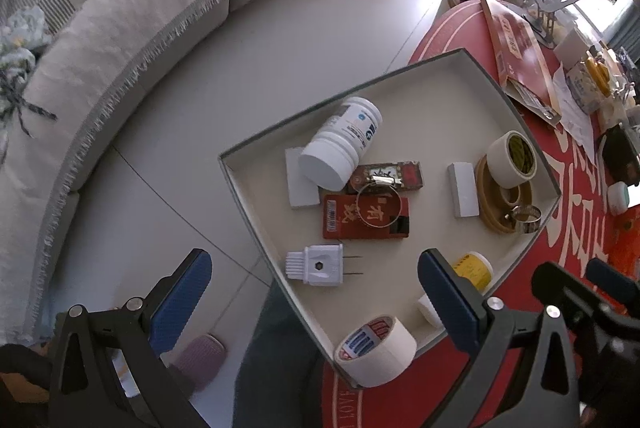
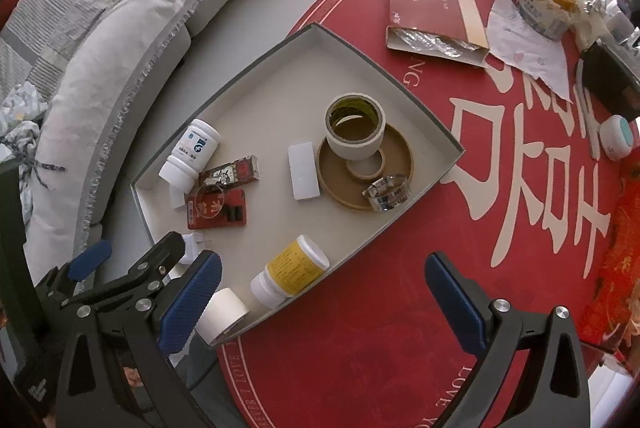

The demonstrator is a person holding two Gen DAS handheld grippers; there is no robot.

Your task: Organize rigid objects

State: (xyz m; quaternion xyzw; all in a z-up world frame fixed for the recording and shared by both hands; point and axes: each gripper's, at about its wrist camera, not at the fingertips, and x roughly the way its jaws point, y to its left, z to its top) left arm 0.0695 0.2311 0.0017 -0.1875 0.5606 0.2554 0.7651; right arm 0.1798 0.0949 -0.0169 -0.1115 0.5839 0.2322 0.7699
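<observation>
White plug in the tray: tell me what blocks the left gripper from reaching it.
Nothing visible does. The left gripper is open and empty, and the white plug lies flat in a bare patch of the tray, just ahead of the fingers, apart from the red box.

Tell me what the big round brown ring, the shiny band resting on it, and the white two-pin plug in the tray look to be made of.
Big round brown ring: probably cardboard or pressed fibre, matte, tan, no glare.
Shiny silver band: likely metal, with bright mirror-like reflections along its thin strip.
White two-pin plug: smooth moulded plastic body by its look, faint sheen and ribbed end; its two thin pins look metallic.
</observation>
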